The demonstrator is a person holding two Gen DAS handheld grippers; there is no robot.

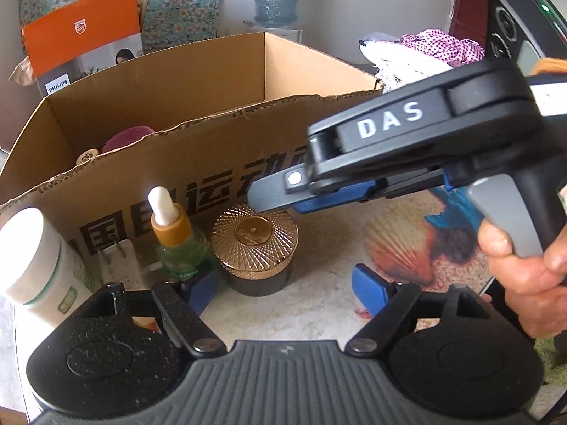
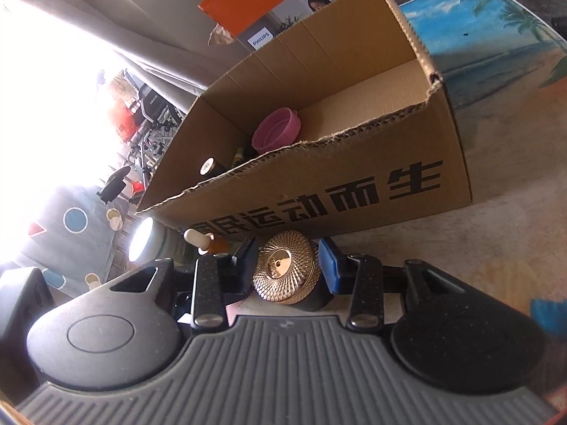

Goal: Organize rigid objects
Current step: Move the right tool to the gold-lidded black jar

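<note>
A black jar with a ribbed gold lid [image 1: 255,248] stands on the table in front of an open cardboard box [image 1: 219,173]. My right gripper [image 2: 287,265] is open with its blue pads on either side of the gold-lidded jar [image 2: 285,272]; in the left wrist view it reaches in from the right just above the jar [image 1: 276,194]. My left gripper [image 1: 287,290] is open and empty, close in front of the jar. A green dropper bottle [image 1: 179,241], a white plug [image 1: 117,258] and a white-capped bottle [image 1: 35,265] stand to the jar's left.
The box [image 2: 354,191] holds a pink lid [image 2: 276,134] and a small dark jar [image 2: 209,166]. An orange Philips carton [image 1: 85,46] stands behind it. Clothes [image 1: 425,53] lie at the back right. The table has a printed beach cover [image 2: 496,53].
</note>
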